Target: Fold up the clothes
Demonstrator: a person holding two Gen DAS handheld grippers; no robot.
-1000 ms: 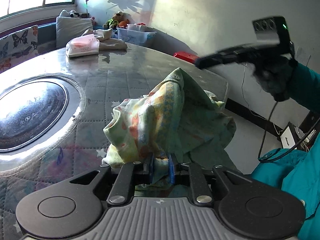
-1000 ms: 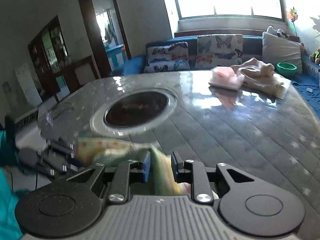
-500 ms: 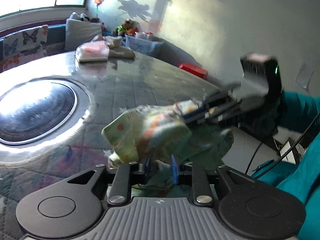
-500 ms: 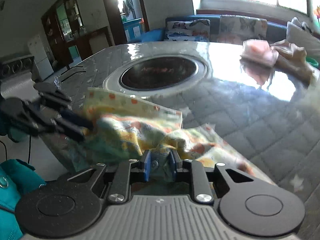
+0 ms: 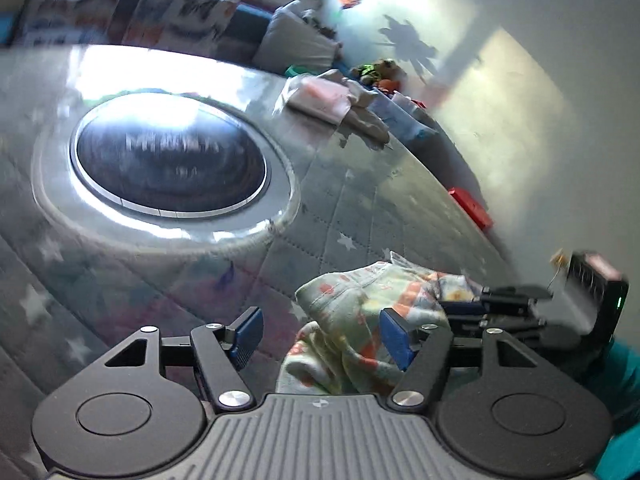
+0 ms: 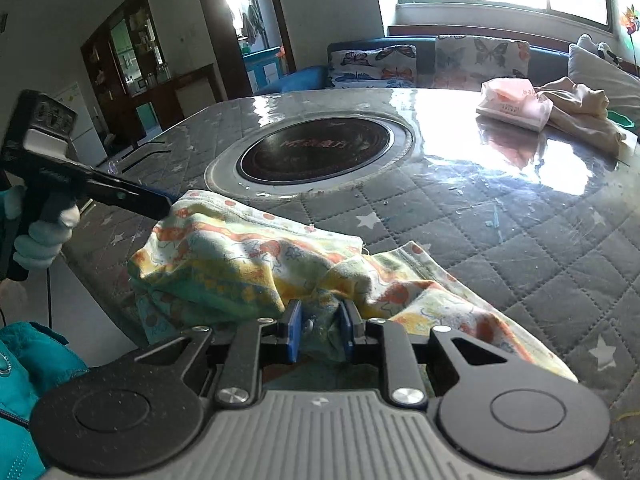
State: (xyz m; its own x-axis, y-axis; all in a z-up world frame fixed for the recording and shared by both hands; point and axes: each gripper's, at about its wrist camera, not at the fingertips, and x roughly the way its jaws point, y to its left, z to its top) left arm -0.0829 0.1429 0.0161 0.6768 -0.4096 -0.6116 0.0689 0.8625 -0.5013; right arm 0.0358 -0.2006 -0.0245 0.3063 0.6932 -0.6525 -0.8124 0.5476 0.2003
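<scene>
The grey quilted star-print table under clear film (image 6: pixel 500 216), with its round black inset hob (image 6: pixel 314 148) at twelve o'clock, carries the crumpled yellow-and-orange printed cotton garment (image 6: pixel 248 256) at its near edge. The garment's long axis runs nine to three across the right gripper (image 6: pixel 319 334), which pinches a bunched fold (the nearer tool). The left gripper (image 5: pixel 322 332) is spread wide, cloth lying loose at its one o'clock; the pink folded stack (image 6: pixel 516 104) lies well apart, obstructing nothing.
</scene>
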